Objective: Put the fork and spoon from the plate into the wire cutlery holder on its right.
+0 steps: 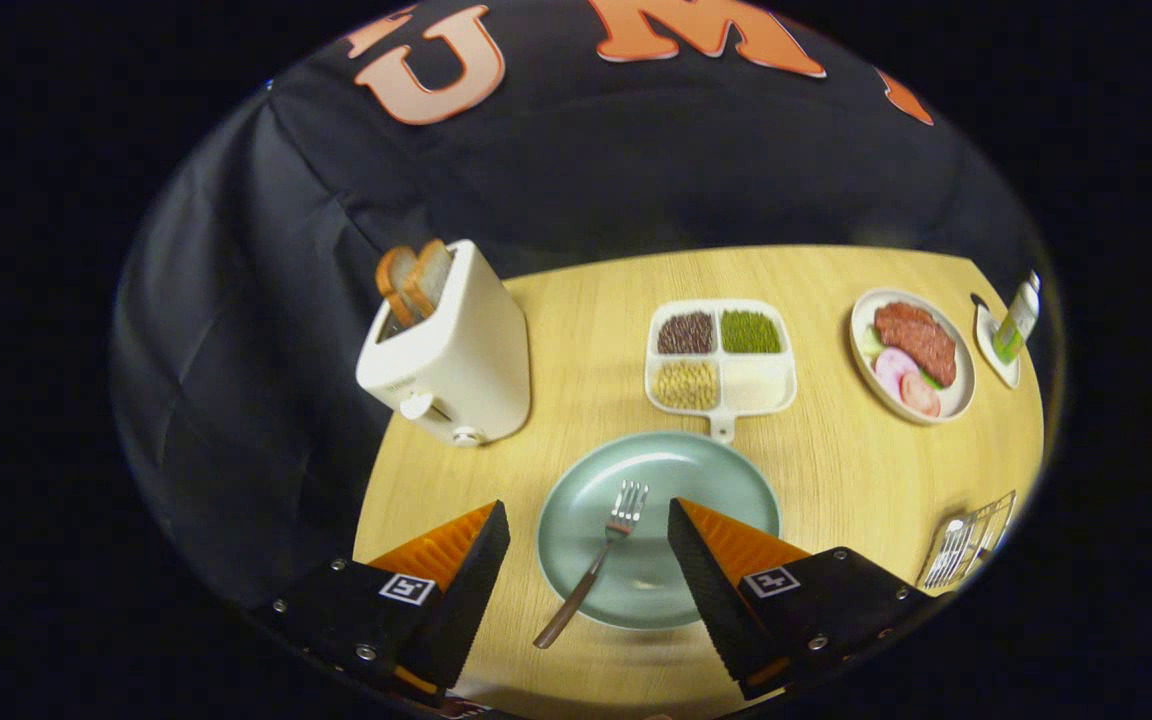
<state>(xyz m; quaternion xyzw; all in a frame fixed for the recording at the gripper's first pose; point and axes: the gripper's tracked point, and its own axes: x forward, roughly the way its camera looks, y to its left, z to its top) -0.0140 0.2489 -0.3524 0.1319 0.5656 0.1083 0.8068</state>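
Our gripper (pixel 588 545) has its fingers spread wide with nothing held, at the bottom centre of the frame. Between them lies the fork (pixel 596 562), tines up toward the middle of the frame, handle running down-left over the near rim of the green plate (pixel 726 480). We see no spoon on the plate; something pale already sits in the wire cutlery holder (pixel 971 548) at the lower right, perhaps the spoon, though we cannot tell for sure.

So the step in hand, as we judge it, is taking the fork. To do it well we should come down with the fingers straddling the handle crosswise, best where it overhangs the rim and leaves a gap above the desk (pixel 836 460). We should close firmly on the thin handle, as it may slip or twist, then lift clear of the plate before swinging right to the holder. Farther up sit the toaster (pixel 451 355), at left, and the divided tray (pixel 721 358), well clear of that path.
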